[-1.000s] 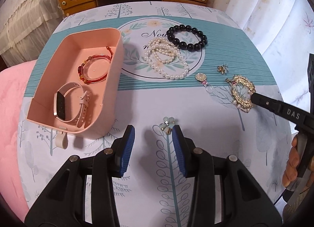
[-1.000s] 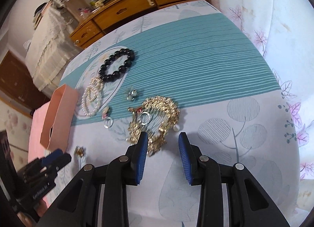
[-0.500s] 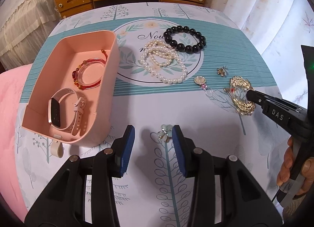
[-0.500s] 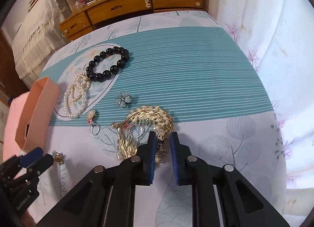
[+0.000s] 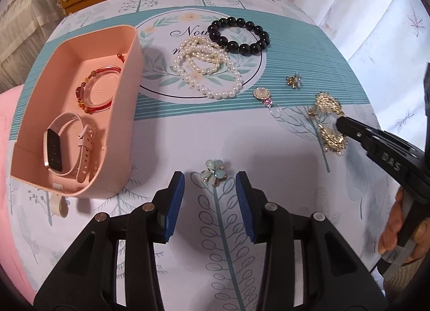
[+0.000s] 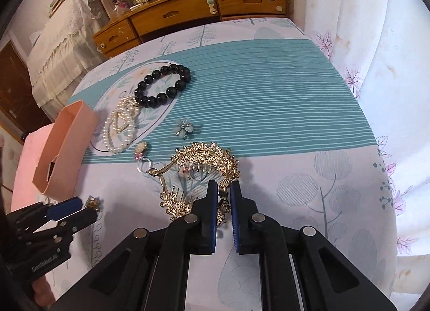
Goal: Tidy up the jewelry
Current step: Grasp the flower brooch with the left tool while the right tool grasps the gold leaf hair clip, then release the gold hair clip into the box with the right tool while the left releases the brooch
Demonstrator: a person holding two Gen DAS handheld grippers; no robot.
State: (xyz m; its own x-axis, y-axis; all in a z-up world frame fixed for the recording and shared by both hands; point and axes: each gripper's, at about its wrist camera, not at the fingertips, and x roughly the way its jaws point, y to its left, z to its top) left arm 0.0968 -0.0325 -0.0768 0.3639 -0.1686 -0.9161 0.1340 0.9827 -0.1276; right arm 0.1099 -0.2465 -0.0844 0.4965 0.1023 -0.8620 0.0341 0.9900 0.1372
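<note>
My right tongs (image 6: 222, 190) have just been closing, and their blue pads now pinch the near edge of the gold hair comb (image 6: 204, 162), a leafy gilt piece with small pearls that lies on the bench (image 6: 268, 101) where the teal stripes meet the pale leaf print. From the left wrist view the same tongs (image 5: 339, 124) reach in from the right onto the comb (image 5: 326, 104), and the raised letters "DAS" show on their black arm.

My left tongs (image 5: 210, 176) stand apart with nothing between the pads; the pale green flower brooch (image 5: 214, 172) lies on the cloth just beyond the tips, in line with the gap, and untouched.

To the left of them sits the pink box (image 5: 126, 112), which holds a red beaded bracelet (image 5: 94, 90) and a pink-strapped smart band (image 5: 67, 147).

Beyond, on the round printed medallion, lie the pearl strands (image 5: 207, 69), touching the black bead bracelet (image 5: 239, 35). Script on that medallion begins "Nou"; the rest is covered by the beads.

A small oval pendant with a ring (image 5: 264, 96) lies between the pearls and the comb, and a second small flower brooch (image 5: 293, 81) sits on the stripes just beyond it.
</note>
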